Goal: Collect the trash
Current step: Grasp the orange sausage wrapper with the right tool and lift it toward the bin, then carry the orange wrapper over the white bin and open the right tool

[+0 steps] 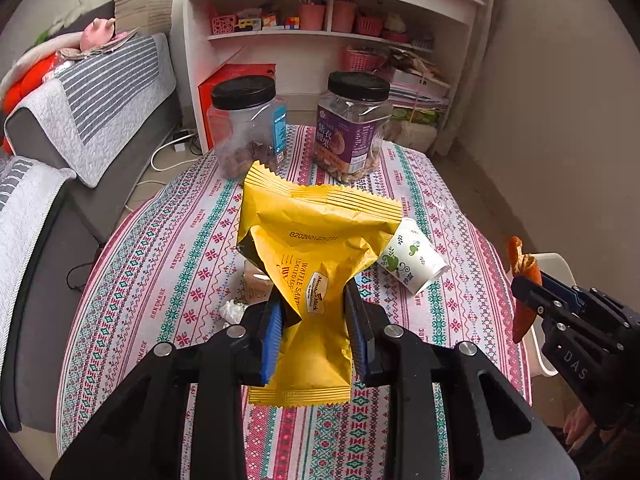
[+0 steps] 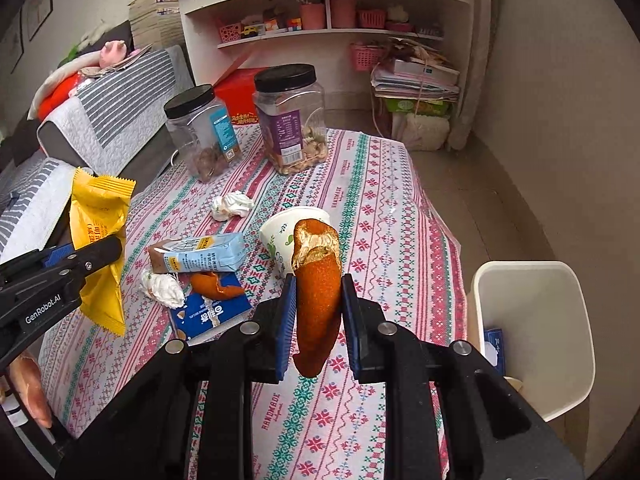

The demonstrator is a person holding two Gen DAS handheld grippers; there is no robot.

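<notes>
My left gripper (image 1: 314, 312) is shut on a yellow snack wrapper (image 1: 316, 248), held up above the patterned tablecloth (image 1: 168, 264). The same wrapper (image 2: 98, 240) shows in the right wrist view at the left, pinched by that gripper (image 2: 100, 254). My right gripper (image 2: 318, 308) is shut on an orange peel (image 2: 318, 280), lifted over the table near its right side. From the left wrist view the peel (image 1: 524, 280) hangs at the right edge. On the cloth lie a paper cup (image 1: 412, 256) on its side, a drink carton (image 2: 200, 254), another peel piece (image 2: 214, 286), a blue packet (image 2: 208, 314) and crumpled tissues (image 2: 232, 206).
A white bin (image 2: 532, 336) stands on the floor right of the table, with some trash inside. Two black-lidded clear jars (image 1: 248, 128) (image 1: 352, 128) stand at the table's far end. A grey sofa (image 1: 92, 120) runs along the left. White shelves (image 1: 320, 12) fill the back wall.
</notes>
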